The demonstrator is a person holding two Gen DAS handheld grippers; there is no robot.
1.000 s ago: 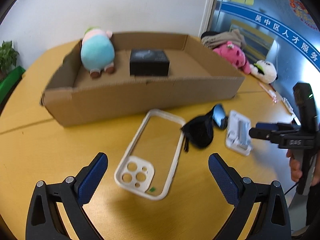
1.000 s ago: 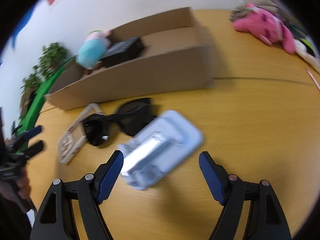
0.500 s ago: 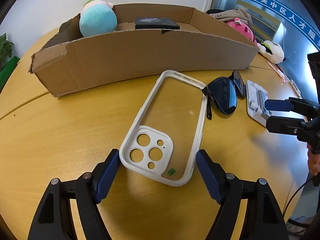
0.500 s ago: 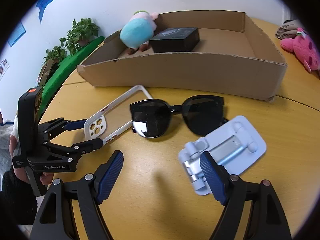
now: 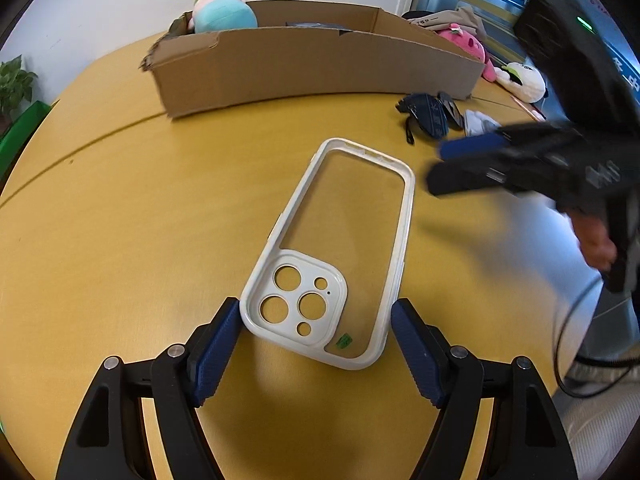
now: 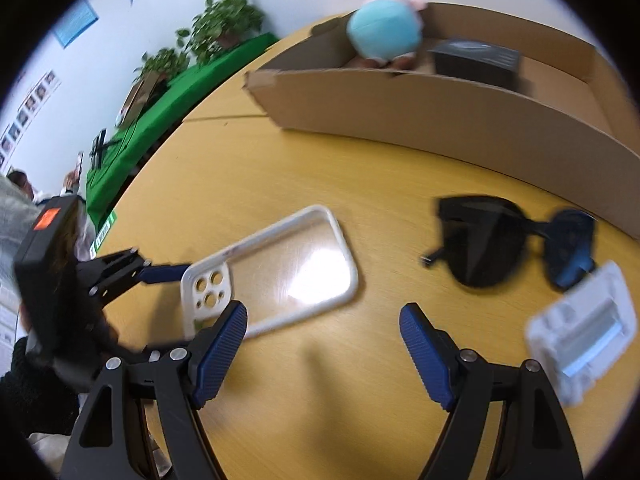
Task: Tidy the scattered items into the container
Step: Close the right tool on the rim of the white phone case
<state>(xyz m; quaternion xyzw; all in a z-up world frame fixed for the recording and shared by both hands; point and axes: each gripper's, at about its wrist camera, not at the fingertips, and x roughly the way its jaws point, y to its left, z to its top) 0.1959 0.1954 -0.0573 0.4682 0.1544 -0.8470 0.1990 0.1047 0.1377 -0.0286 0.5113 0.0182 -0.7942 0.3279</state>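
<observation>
- we are at the pick-up step for the phone case (image 5: 328,248), a white-rimmed clear one lying flat on the yellow worktop (image 5: 120,220), well in front of the cardboard box (image 5: 312,68).
- our left gripper (image 5: 316,344) has its blue pads on either side of the camera end of the case; its jaws have just been closing in. the left pad looks to be at the rim and the right pad just beside it, so we judge this a straddle, not yet a firm pinch.
- our right gripper (image 6: 322,354) hangs spread over bare worktop with nothing between its pads, between the case and the sunglasses (image 6: 516,240). the white phone stand (image 6: 584,332) lies just to its right.
- inside the box already sit a blue plush toy (image 6: 384,32) and a black box (image 6: 476,60); the case, sunglasses and stand are left outside.
- next, we think the left gripper needs to close the last bit across the case's width. the case is thin and flat, so the pads must sit low enough to catch the rim, or they may slide over it.
- then the case needs lifting over the box's near wall and setting down in the open floor beside the black box.
- the right gripper would do well to take the sunglasses or the stand.
</observation>
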